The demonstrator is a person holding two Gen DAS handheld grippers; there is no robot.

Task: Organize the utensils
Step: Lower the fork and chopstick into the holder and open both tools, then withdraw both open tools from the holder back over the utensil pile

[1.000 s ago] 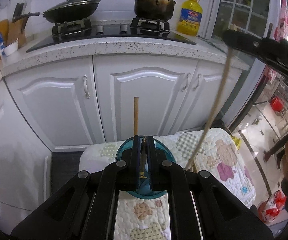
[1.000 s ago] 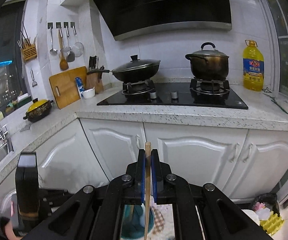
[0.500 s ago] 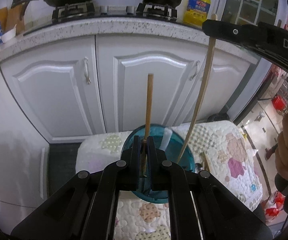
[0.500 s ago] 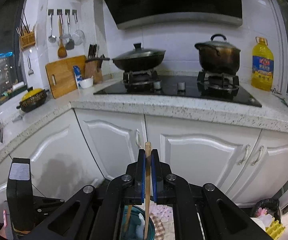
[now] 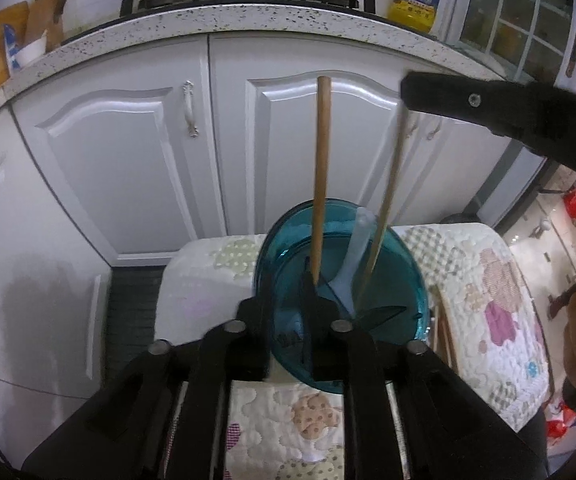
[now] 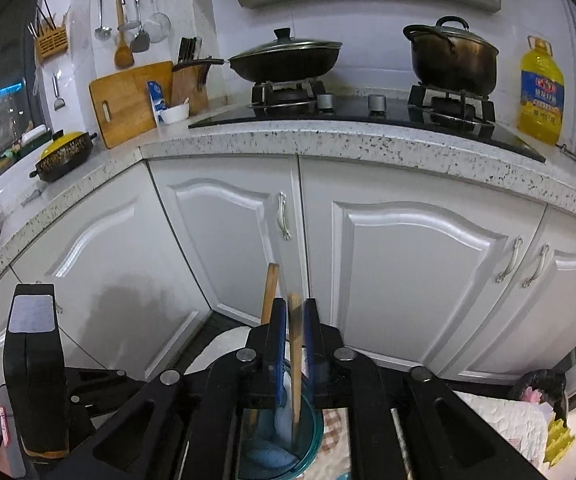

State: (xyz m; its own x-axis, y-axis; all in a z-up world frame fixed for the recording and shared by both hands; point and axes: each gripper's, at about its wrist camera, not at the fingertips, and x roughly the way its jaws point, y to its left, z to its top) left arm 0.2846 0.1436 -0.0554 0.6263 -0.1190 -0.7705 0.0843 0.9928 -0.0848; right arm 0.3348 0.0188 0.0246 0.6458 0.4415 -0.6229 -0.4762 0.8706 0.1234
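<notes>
The chopsticks stand in the teal cup (image 5: 388,280) on the quilt (image 5: 488,280), near its far edge. My left hand-held gripper (image 5: 312,300) is released around one chopstick (image 5: 321,184); my right hand-held gripper (image 6: 295,332) grasps the other chopstick (image 6: 296,364), beside a white spoon (image 5: 354,256).

Teal see-thru cup (image 5: 342,280); tan wood chopsticks (image 5: 321,176); pale blue spoon (image 5: 352,256); floral patchwork quilt (image 5: 488,292); white cabinets (image 5: 128,160); blk tongs (image 5: 308,320).
</notes>
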